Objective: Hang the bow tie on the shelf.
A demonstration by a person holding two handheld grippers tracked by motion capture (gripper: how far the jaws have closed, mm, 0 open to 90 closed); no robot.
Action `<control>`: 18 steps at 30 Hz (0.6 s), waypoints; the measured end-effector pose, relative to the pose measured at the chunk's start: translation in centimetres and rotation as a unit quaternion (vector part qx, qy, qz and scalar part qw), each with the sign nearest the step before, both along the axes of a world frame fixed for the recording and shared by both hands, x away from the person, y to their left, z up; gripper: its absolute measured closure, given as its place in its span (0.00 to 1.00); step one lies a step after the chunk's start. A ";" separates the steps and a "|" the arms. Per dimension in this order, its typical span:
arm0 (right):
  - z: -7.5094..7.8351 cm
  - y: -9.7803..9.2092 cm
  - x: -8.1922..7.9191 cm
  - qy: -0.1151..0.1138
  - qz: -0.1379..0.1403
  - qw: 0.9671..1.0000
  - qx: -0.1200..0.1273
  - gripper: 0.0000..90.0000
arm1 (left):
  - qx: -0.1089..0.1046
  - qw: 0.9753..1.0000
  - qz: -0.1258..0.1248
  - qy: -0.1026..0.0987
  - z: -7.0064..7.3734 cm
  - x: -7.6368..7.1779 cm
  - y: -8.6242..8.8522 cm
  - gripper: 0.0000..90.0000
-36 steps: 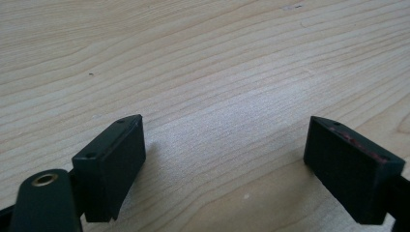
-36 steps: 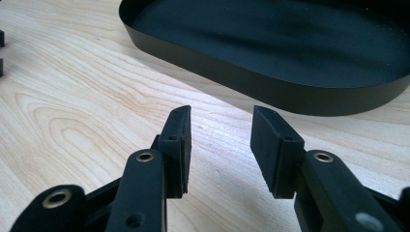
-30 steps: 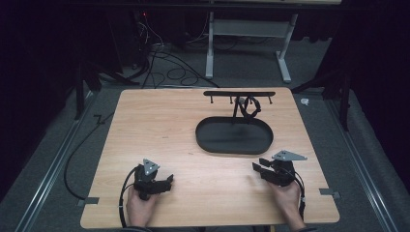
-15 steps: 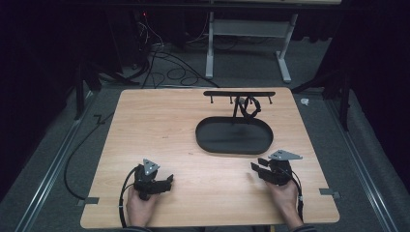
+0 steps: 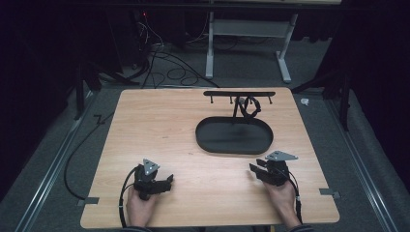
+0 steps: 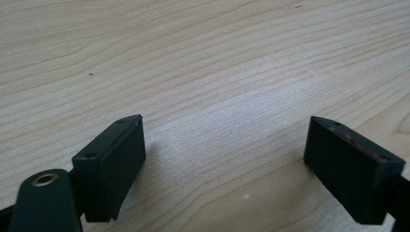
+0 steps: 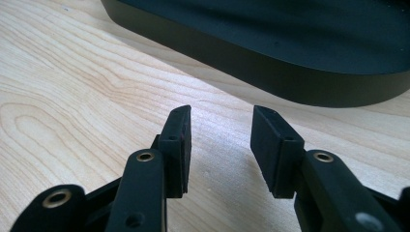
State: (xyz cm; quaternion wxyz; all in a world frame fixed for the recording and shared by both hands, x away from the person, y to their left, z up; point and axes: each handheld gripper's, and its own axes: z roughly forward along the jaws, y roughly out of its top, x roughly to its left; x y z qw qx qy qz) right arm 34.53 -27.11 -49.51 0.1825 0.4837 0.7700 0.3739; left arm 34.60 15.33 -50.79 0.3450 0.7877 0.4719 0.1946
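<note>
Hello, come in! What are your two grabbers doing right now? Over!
Left gripper open, empty. Right gripper open, empty, facing the tray. Nothing between them.

Tray (image 5: 234, 137) on table (image 5: 154, 130) — rack (image 5: 239, 94) behind

Bare wooden table (image 5: 159, 130) stretches open ahead of my left gripper (image 5: 167, 182), nothing between its wide-apart jaws. Just ahead of my right gripper (image 5: 255, 170), the black oval tray (image 5: 234, 137) blocks the way with its low wall. Behind the tray stands a black hook rack (image 5: 239, 96), near the table's far edge.
</note>
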 end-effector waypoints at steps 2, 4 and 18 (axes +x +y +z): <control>0.0 0.1 0.0 0.001 0.000 1.000 -0.001 0.68 | 0.000 1.000 0.000 0.000 0.0 0.0 0.0 0.17; -0.1 0.2 0.0 0.002 0.000 1.000 -0.002 0.67 | 0.000 1.000 0.000 0.000 0.0 0.0 0.0 0.17; -0.6 0.5 0.1 0.002 -0.002 1.000 -0.025 0.67 | 0.000 1.000 0.000 0.000 0.0 0.0 0.0 0.17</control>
